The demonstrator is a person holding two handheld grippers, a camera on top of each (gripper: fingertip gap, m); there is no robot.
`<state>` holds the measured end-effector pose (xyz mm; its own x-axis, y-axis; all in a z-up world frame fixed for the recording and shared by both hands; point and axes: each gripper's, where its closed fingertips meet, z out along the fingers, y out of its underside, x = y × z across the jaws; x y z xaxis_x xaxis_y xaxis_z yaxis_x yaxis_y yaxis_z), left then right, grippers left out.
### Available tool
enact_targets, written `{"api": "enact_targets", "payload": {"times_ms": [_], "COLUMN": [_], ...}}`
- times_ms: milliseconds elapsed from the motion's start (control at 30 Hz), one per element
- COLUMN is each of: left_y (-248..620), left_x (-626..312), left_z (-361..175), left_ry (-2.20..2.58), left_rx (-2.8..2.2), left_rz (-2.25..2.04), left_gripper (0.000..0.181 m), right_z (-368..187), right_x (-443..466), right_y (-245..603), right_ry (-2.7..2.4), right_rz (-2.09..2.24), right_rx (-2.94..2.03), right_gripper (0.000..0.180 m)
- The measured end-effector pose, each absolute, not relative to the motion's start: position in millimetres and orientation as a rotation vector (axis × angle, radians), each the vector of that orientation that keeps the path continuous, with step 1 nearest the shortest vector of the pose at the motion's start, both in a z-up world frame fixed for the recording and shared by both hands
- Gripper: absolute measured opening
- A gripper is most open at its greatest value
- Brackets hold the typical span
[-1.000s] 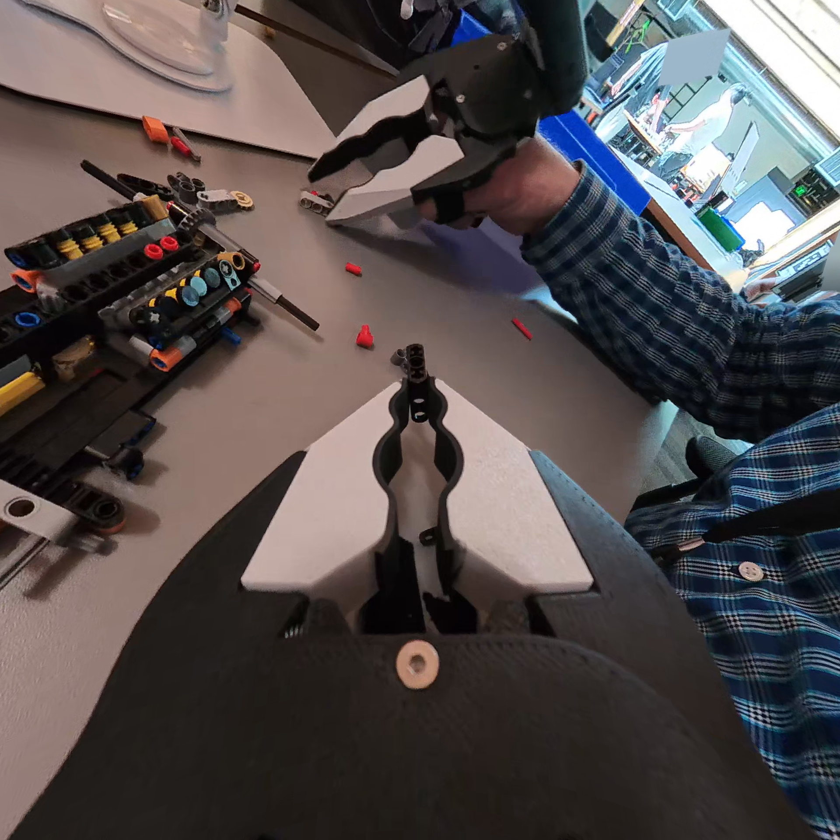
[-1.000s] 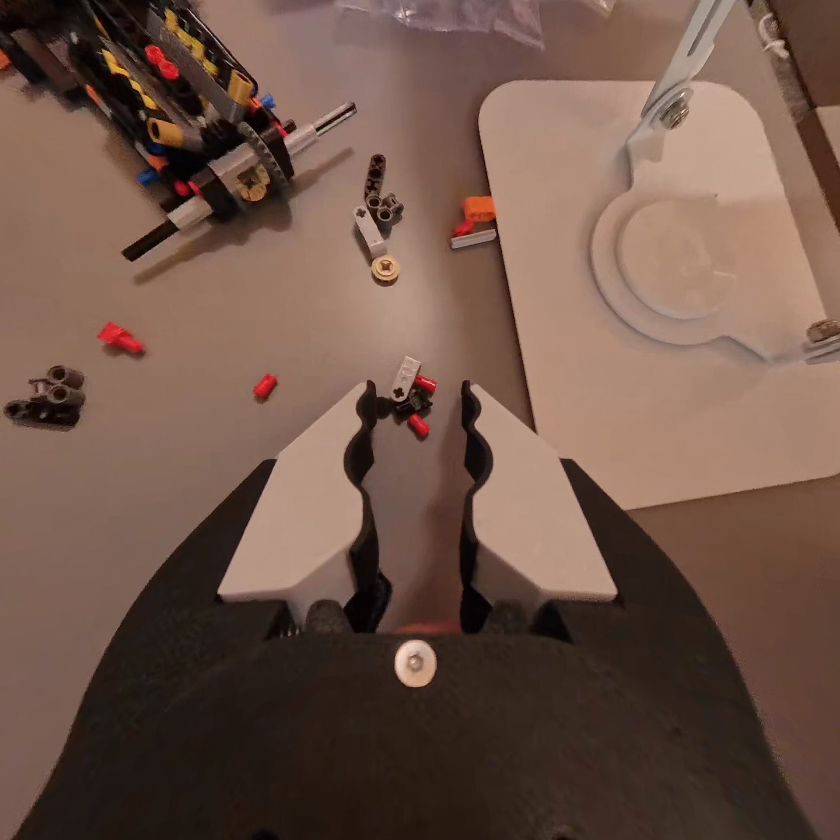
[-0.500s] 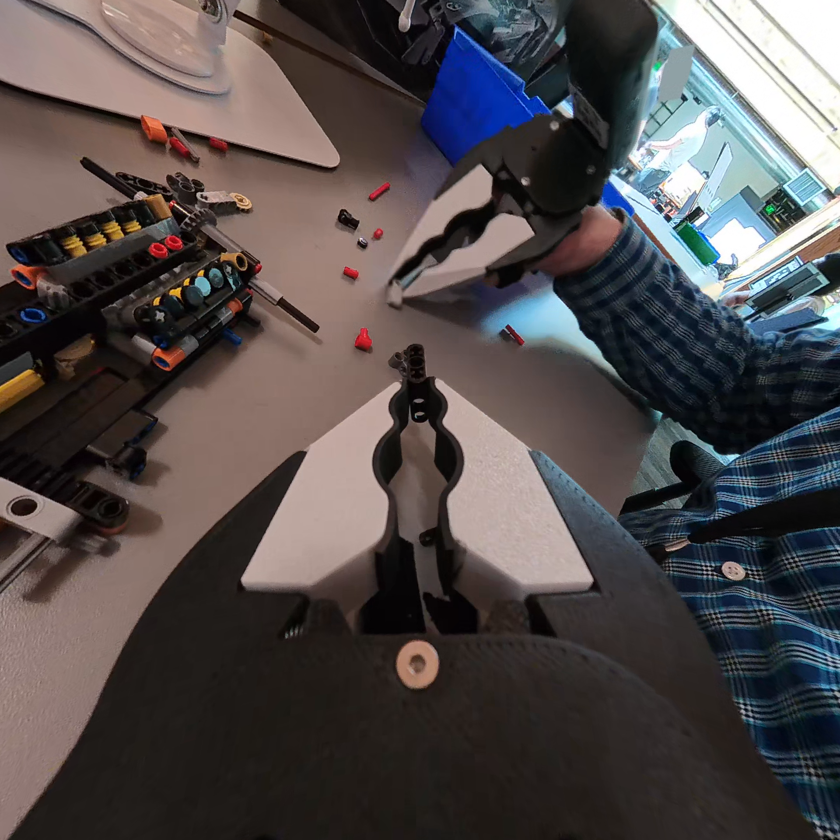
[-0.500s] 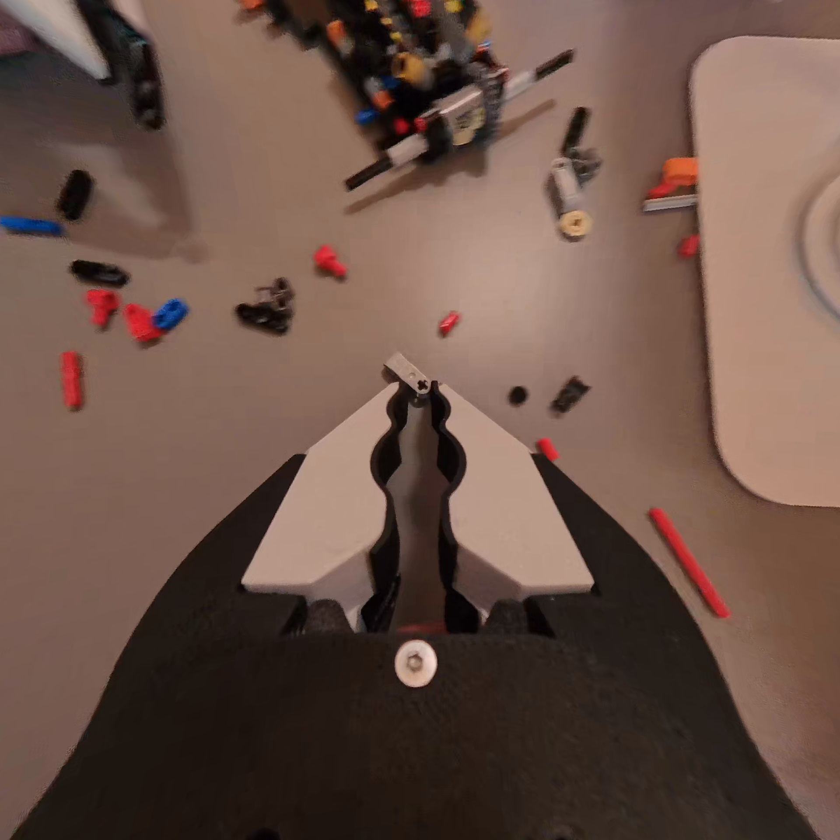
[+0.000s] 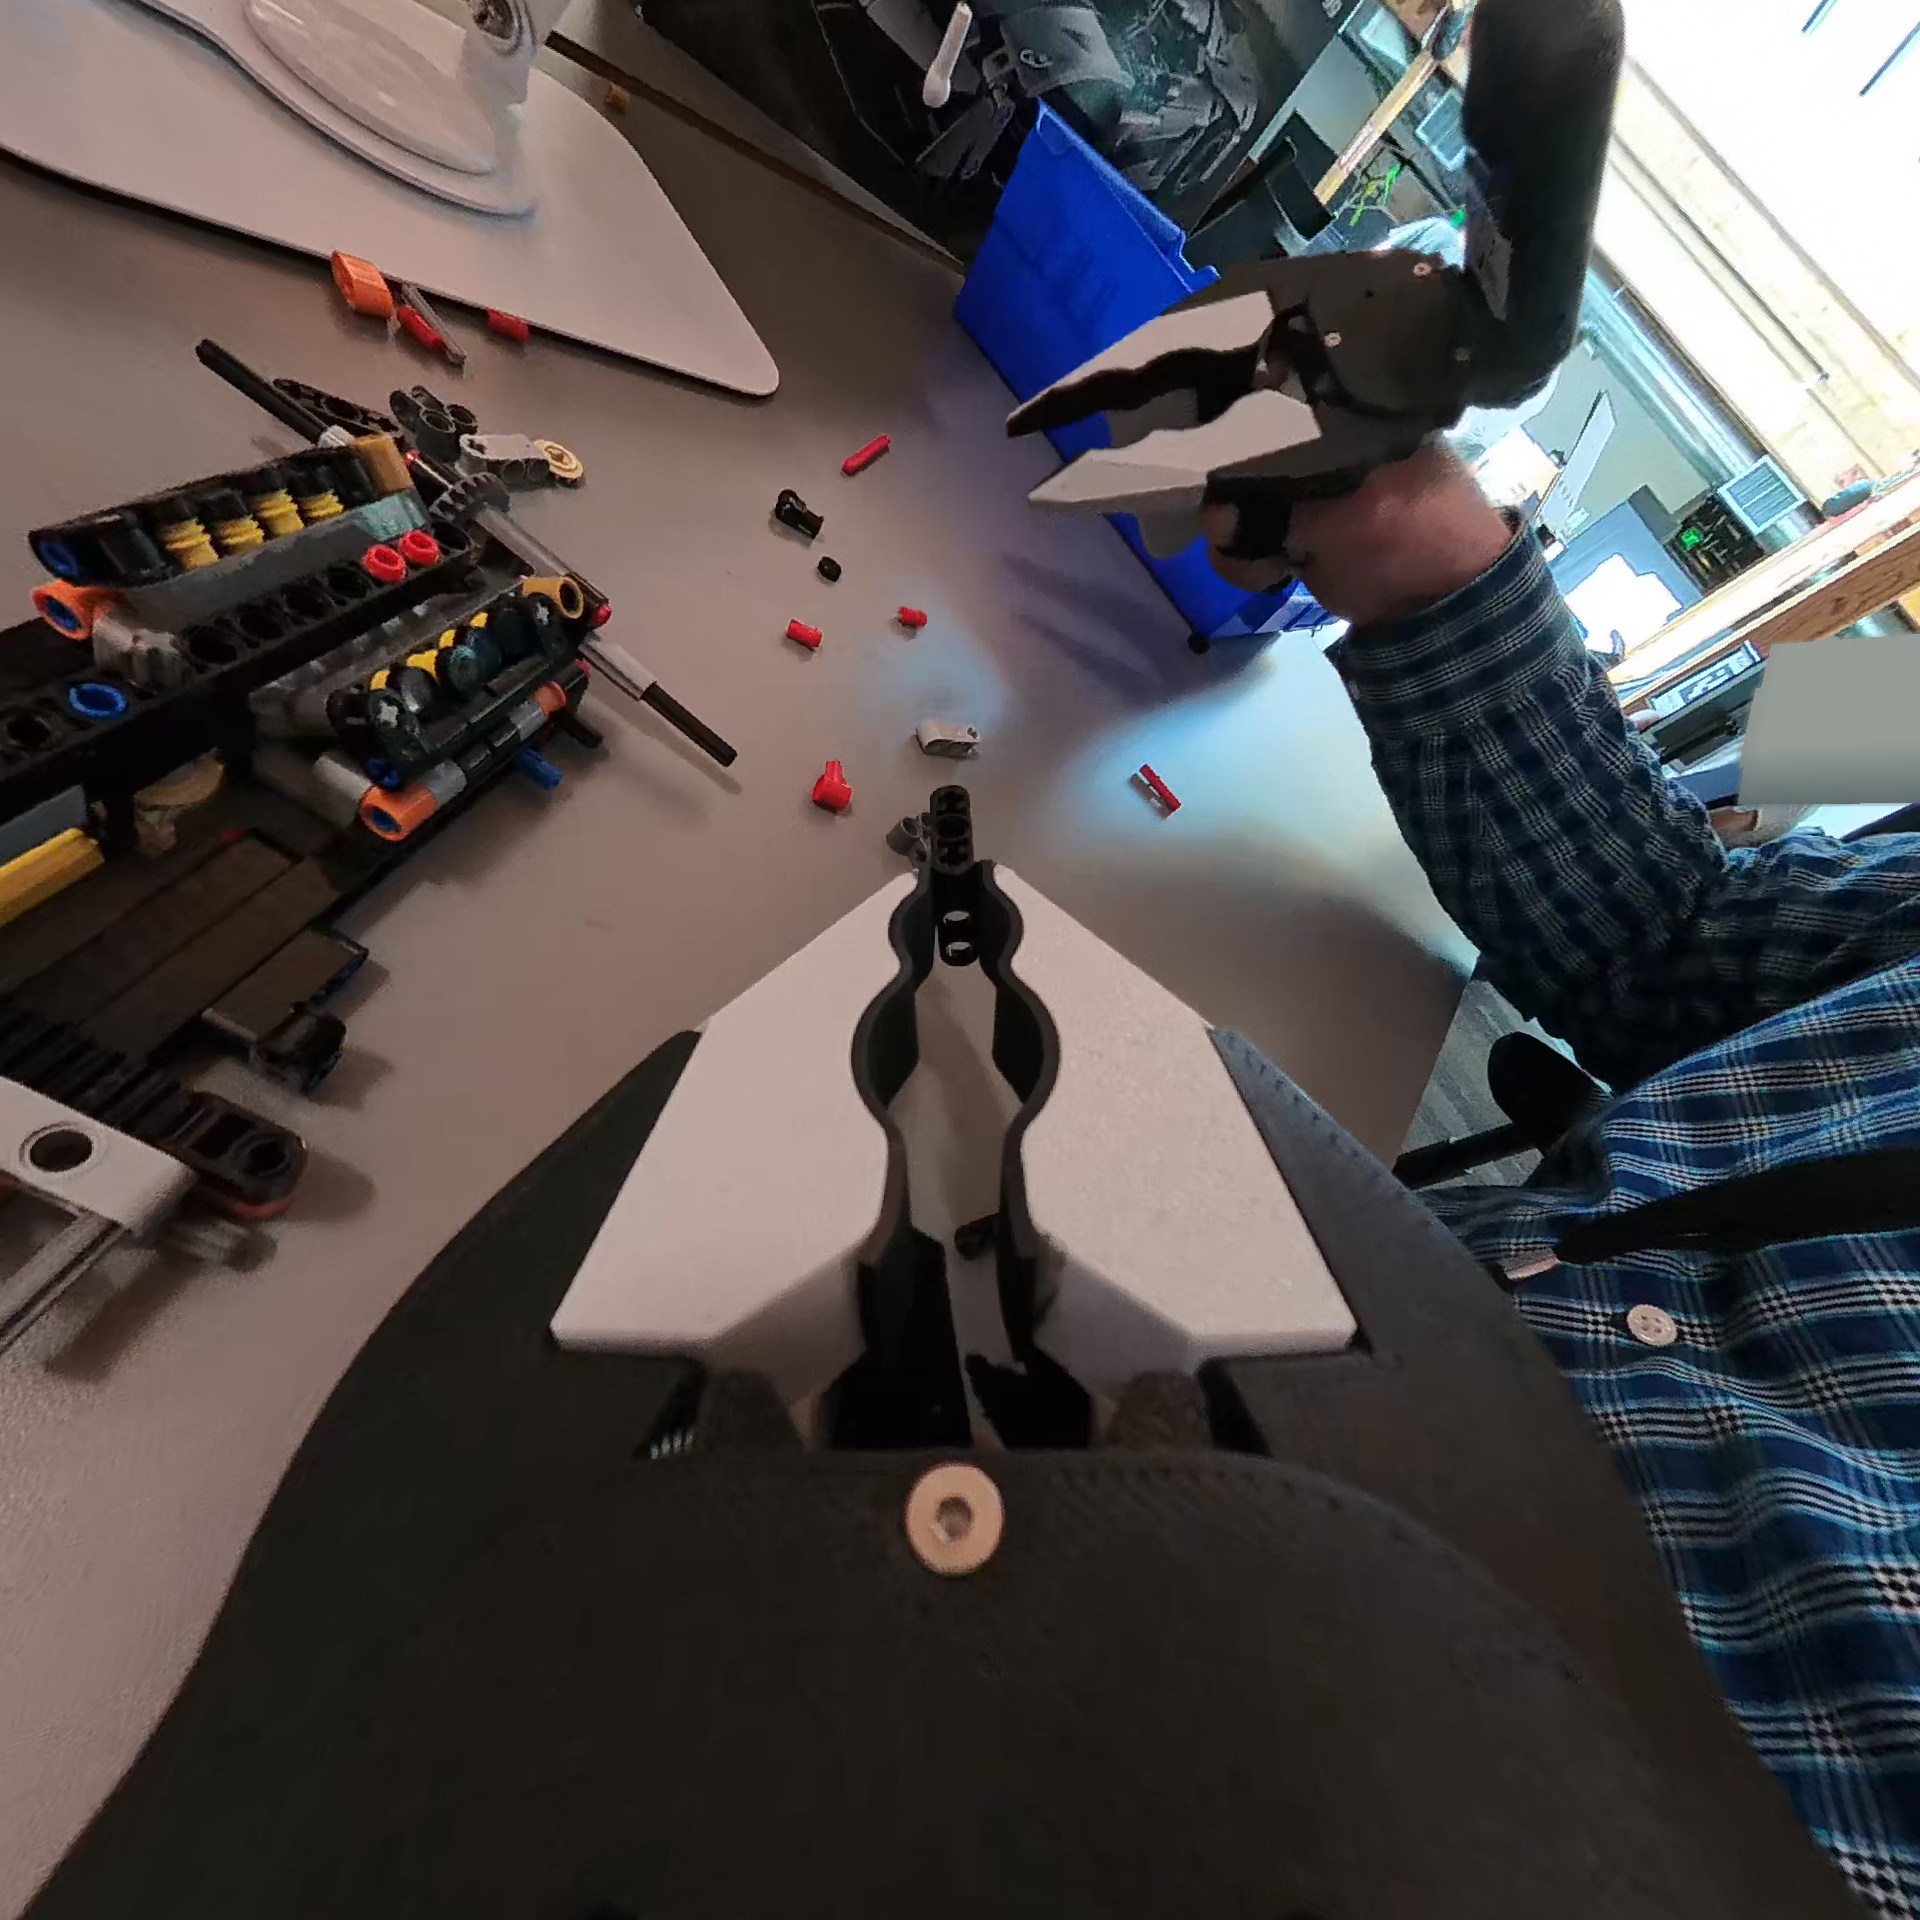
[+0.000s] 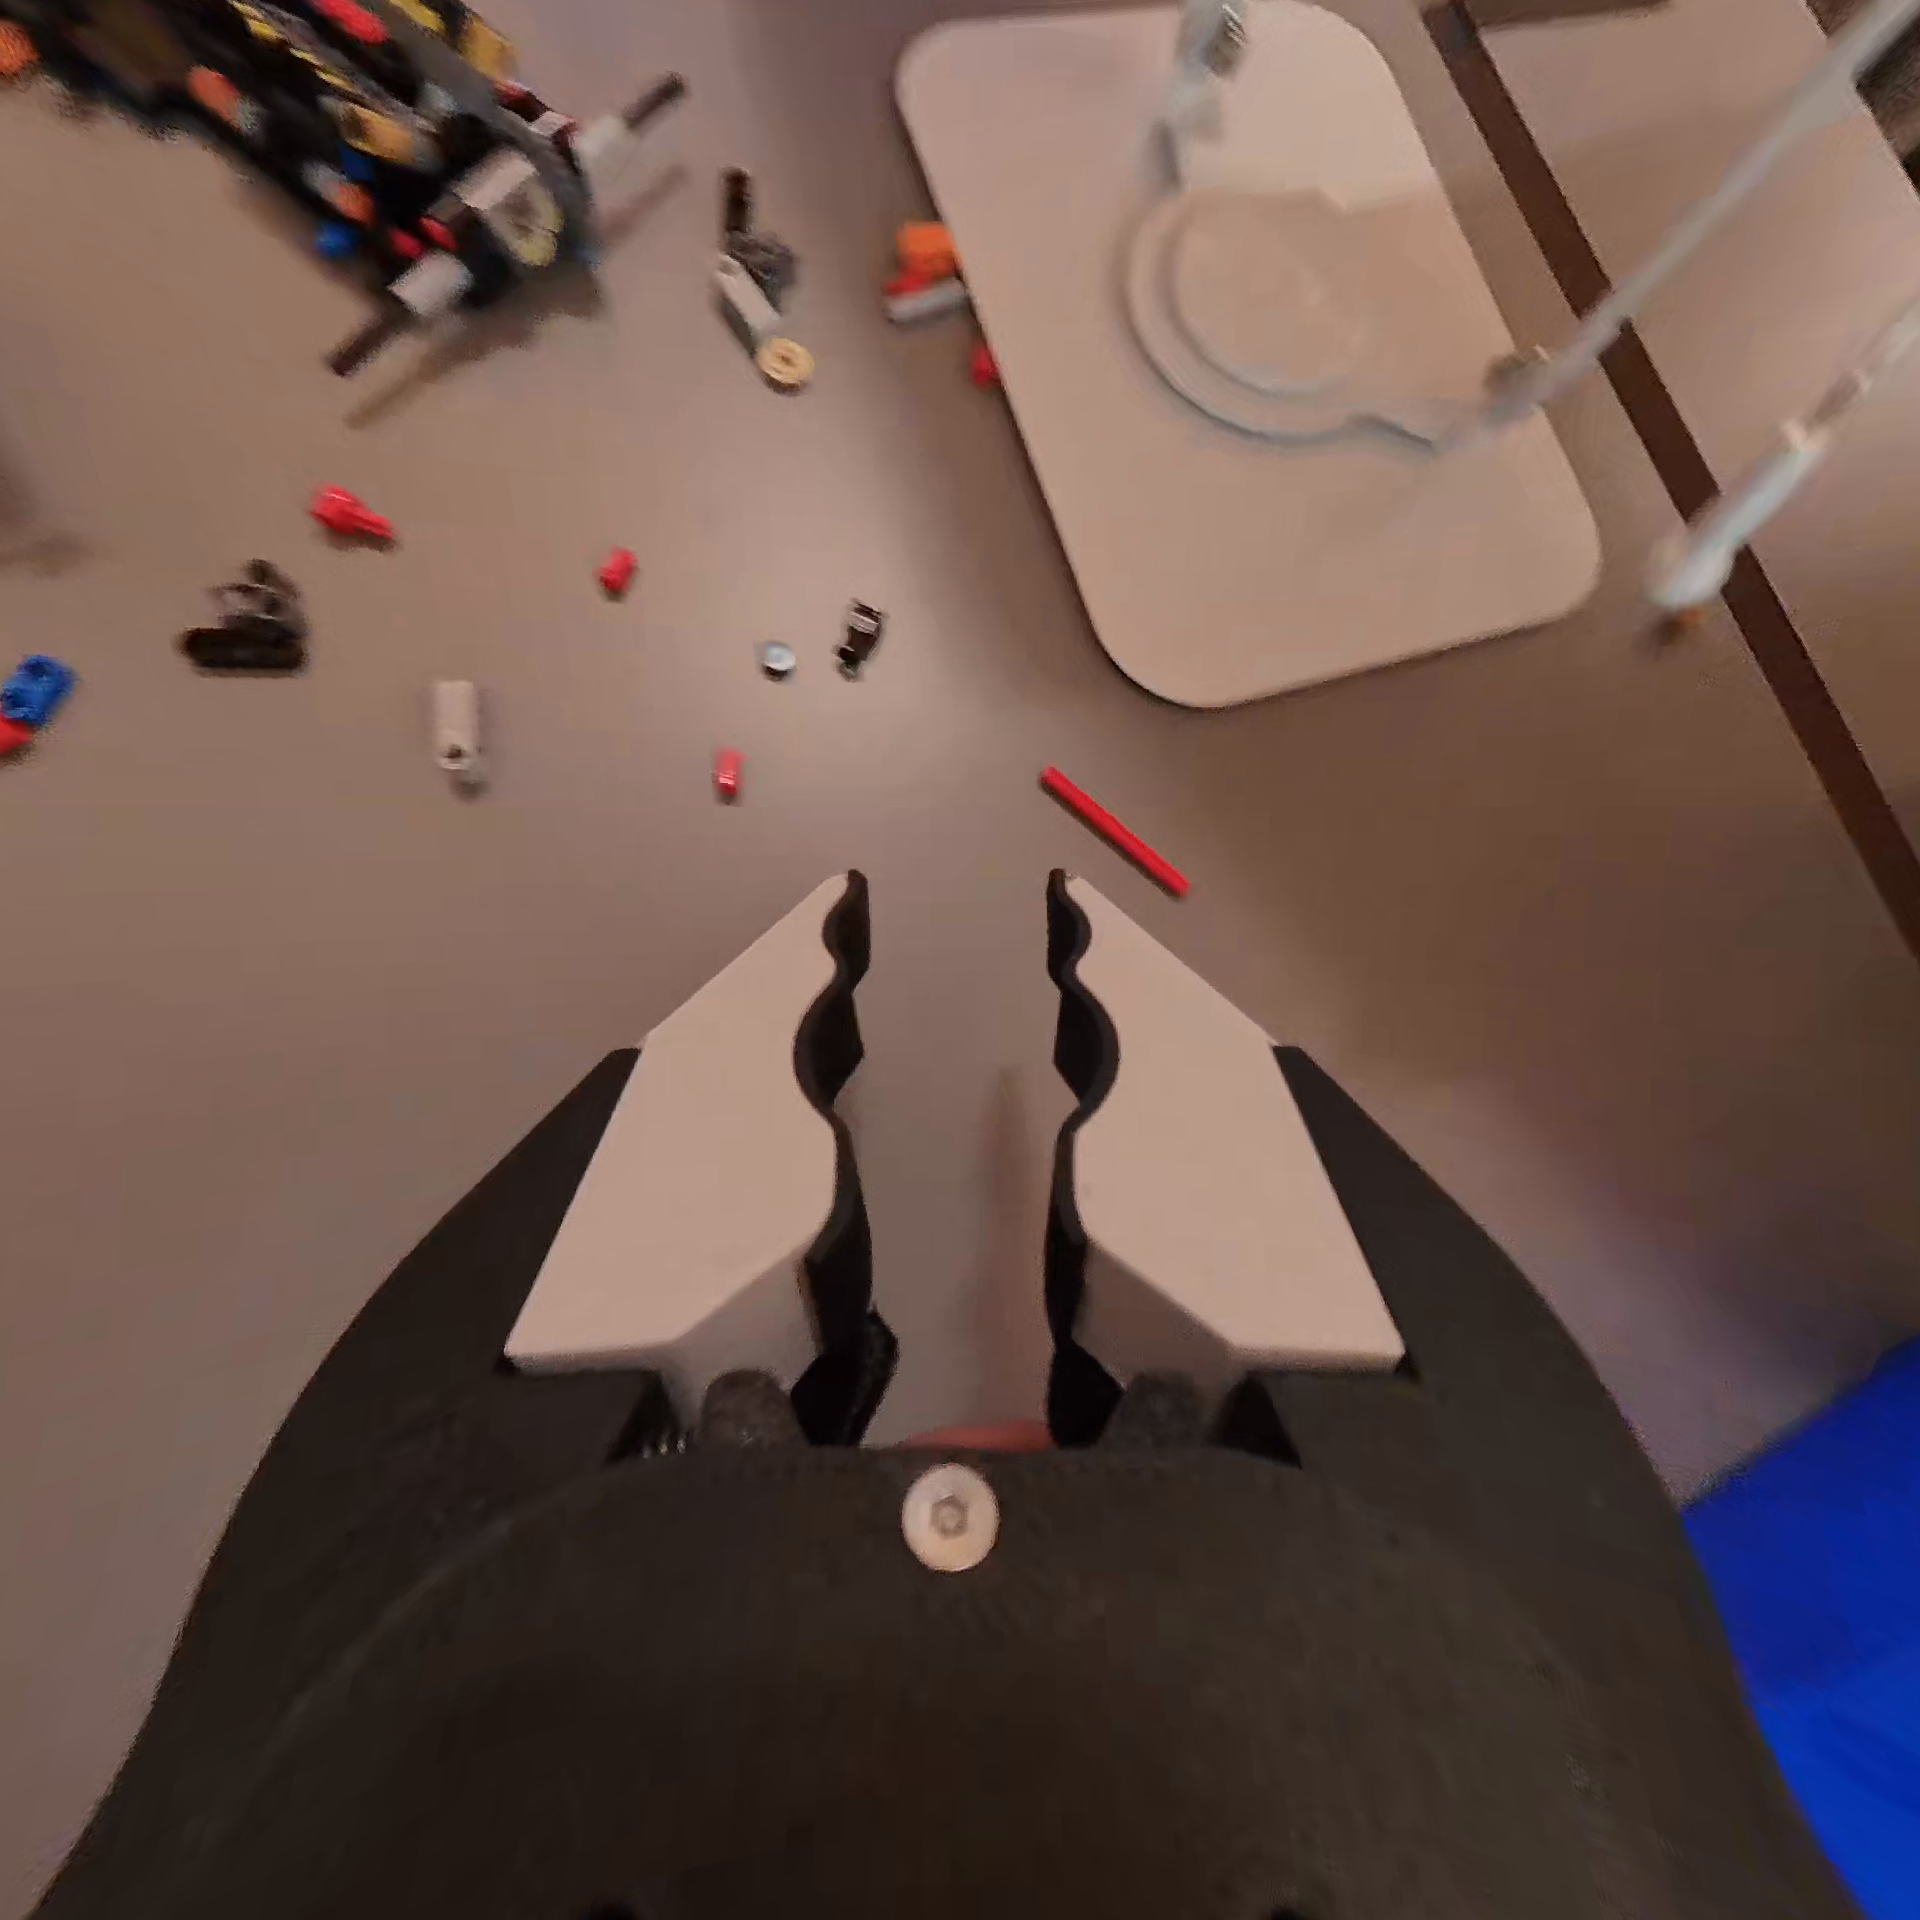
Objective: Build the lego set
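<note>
Left wrist view: left gripper clamped on black beam, right gripper empty, jaws apart above table; risk of beam twisting out under pressing.

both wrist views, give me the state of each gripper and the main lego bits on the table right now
left gripper: shut on the black beam, low over the table
black beam: pinched at the gripper's tip, poking out forward
right gripper: open, empty, raised above the table
small grey connector: lying loose on the table
long red axle: lying loose on the table
lego model: partly built, resting on the table
</note>
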<state>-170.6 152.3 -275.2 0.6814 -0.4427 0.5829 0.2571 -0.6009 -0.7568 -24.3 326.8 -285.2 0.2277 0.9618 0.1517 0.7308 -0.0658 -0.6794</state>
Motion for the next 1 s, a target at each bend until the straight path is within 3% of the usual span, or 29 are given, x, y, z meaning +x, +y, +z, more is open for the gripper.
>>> {"api": "enact_targets", "payload": {"times_ms": [300, 600, 900, 1000], "left_y": [153, 152, 151, 151], "left_x": [-170, -169, -168, -168], "left_z": [-275, -274, -273, -273], "left_ry": [0.147, 0.151, 0.158, 0.161], "left_rx": [-1.992, -1.987, -1.980, -1.980], "left_rz": [-0.977, -0.999, -1.007, -1.006], "left_gripper": [0.005, 0.005, 0.005, 0.005], "right_z": [-325, -329, -327, -310], "right_x": [-47, -46, -45, -57], "right_y": [378, 361, 274, 278], "right_ry": [-1.553, -1.577, -1.696, -1.657], "right_rz": [0.365, 0.589, 0.630, 0.611], "right_rx": [-1.917, -2.048, -1.996, -1.929], "right_gripper": [0.028, 0.001, 0.001, 0.014]}}
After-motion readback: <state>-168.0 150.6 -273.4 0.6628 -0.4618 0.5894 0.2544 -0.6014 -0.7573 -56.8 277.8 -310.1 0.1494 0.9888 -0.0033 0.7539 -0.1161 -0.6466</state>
